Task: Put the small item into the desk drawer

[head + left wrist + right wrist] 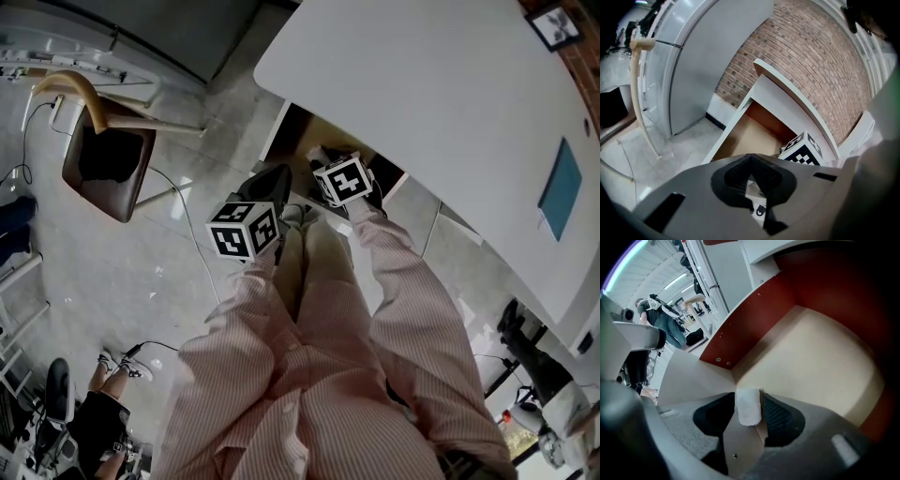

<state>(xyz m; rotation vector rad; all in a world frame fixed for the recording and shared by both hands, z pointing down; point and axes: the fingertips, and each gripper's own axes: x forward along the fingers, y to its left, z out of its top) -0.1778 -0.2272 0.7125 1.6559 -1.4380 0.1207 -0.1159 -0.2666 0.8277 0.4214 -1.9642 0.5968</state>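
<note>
Got the right tongs (pixel 749 398) gaping wide around the small white item (pixel 748 409), down in the open drawer (pixel 820 362); left tongs (pixel 750 160) pinched shut.

The small white, soft-looking item (pixel 748 406) stands upright between the right hand-held gripper's (pixel 749 398) jaws, above the open drawer's (pixel 811 357) tan floor and red-brown walls.

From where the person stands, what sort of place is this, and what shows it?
Probably an office or lab workroom: a white desk with an open drawer, a brown chair nearby, and a brick wall.
</note>
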